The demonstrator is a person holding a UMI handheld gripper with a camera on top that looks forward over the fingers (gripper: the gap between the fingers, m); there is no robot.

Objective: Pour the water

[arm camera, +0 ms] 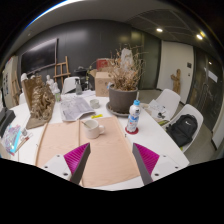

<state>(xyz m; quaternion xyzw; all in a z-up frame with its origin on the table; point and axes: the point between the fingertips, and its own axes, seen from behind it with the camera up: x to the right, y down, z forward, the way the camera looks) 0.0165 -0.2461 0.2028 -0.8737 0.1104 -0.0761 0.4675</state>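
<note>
A clear water bottle (133,116) with a blue cap and label stands upright on the table, beyond my right finger. A small white cup (92,126) sits on the light wooden tabletop (108,150) ahead of my fingers, a little to the left. My gripper (111,160) is open above the near part of the table, with its magenta pads (77,157) wide apart and nothing between them. Both bottle and cup are well beyond the fingertips.
A dark pot with a dried plant (123,93) stands just behind the bottle. Papers (76,107) lie behind the cup. A brown ornament (41,104) stands at the left. White chairs (184,126) line the right side, one with a black bag.
</note>
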